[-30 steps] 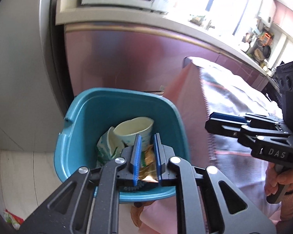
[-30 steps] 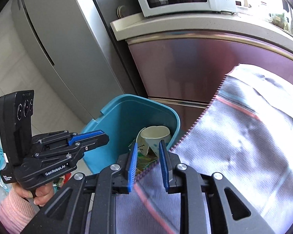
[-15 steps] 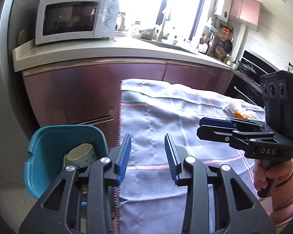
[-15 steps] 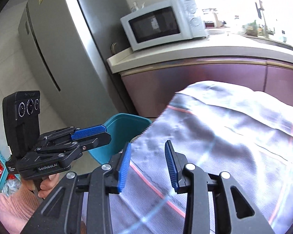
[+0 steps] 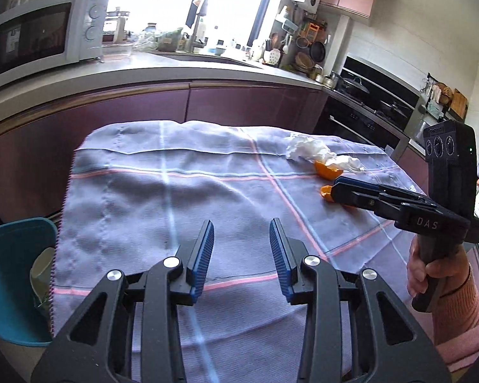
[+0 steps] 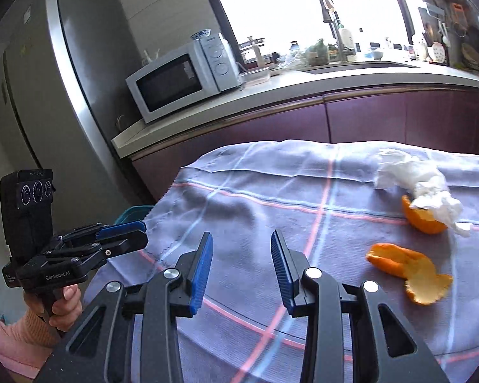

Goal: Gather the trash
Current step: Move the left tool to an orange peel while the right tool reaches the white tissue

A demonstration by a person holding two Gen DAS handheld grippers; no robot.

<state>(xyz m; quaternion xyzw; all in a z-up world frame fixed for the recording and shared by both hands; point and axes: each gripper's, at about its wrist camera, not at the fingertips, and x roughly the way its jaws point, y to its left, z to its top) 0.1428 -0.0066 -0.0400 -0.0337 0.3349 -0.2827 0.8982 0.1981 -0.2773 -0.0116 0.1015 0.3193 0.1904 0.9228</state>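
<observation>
Both grippers hang over the cloth-covered desk (image 5: 137, 198) with nothing held. The left gripper (image 5: 241, 249) has its jaws spread wide, and so does the right gripper (image 6: 241, 255).

What remains to collect lies toward the far right of the cloth: a crumpled white tissue (image 6: 408, 175) draped onto an orange peel cup (image 6: 423, 220), and a flatter strip of peel (image 6: 408, 271) just nearer the right gripper. The teal bin (image 5: 6, 274) sits off the desk's left edge, below the cloth, with a paper cup (image 5: 41, 271) already in it.

The right gripper is nearest the trash, so the next pickup is probably its job. The flat peel would be best taken by a raised curl at its edge, jaws coming down steeply, so that the pads do not pinch the cloth. The tissue is soft and touches the peel cup; closing on its bulk would likely lift it alone.
</observation>
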